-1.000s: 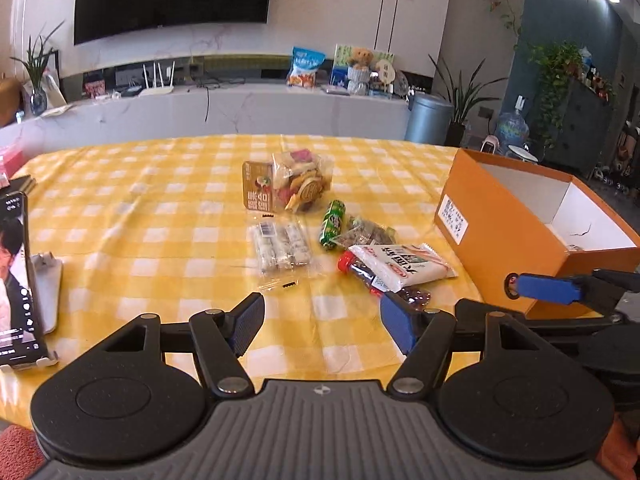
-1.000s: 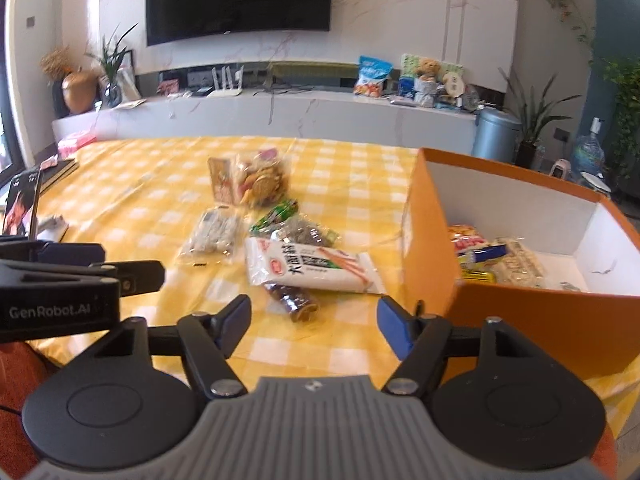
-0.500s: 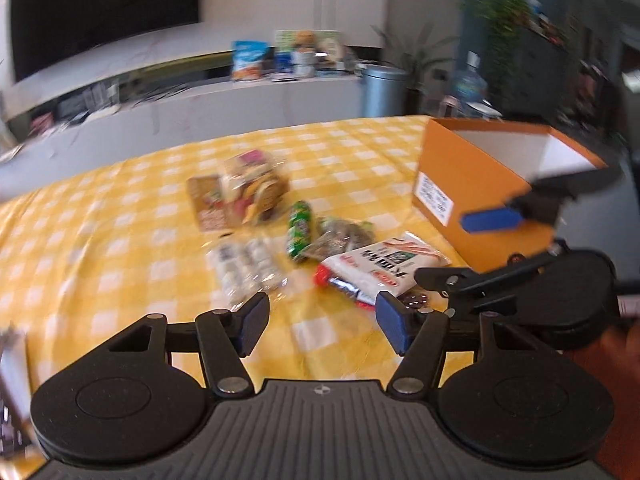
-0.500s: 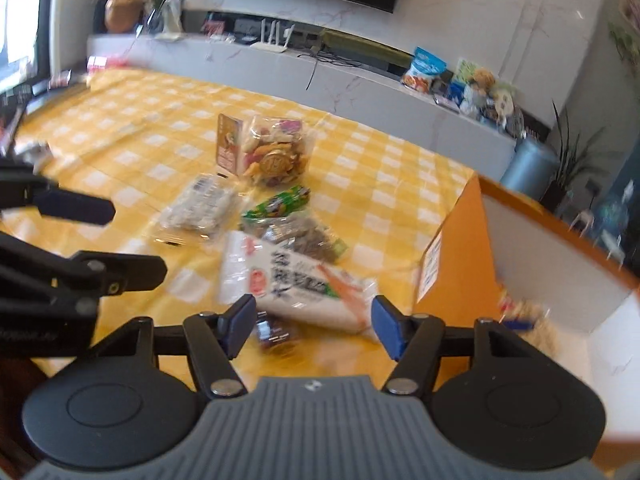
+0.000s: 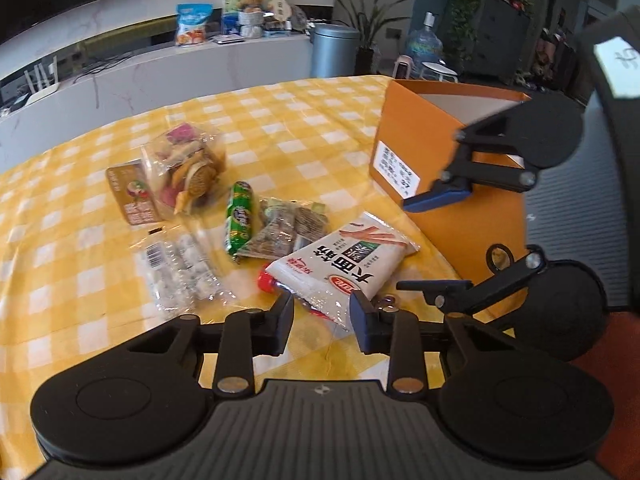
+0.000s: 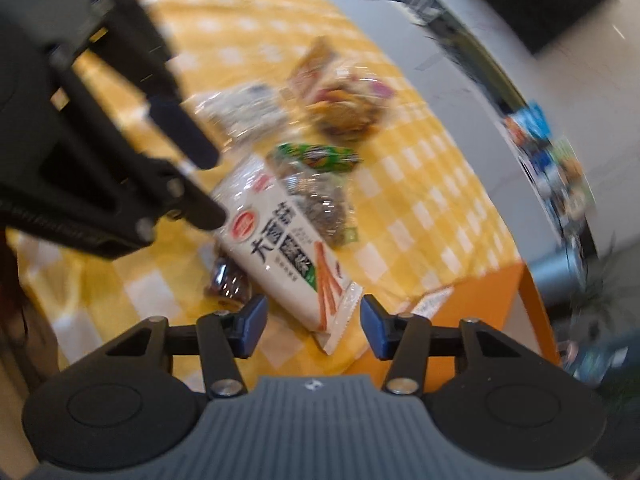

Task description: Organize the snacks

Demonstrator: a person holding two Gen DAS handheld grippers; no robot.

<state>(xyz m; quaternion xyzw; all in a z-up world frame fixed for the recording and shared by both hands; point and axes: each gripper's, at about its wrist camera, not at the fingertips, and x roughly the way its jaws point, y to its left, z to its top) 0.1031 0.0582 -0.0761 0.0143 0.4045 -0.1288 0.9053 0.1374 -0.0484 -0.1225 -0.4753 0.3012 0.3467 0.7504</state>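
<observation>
Left wrist view: left gripper [image 5: 321, 314] closing in around near end of white snack pack [image 5: 340, 266] lying on checked tablecloth [image 5: 300, 128], pads not touching; right gripper [image 6: 313, 321] narrowing, unclamped, straddling the opposite end beside orange box [image 5: 420, 152].

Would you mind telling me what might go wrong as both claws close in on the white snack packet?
Both the left claw and right claw, jaws just closing, flank the white packet; they may collide or tear it. The red-capped snack beneath could be dragged along.
</observation>
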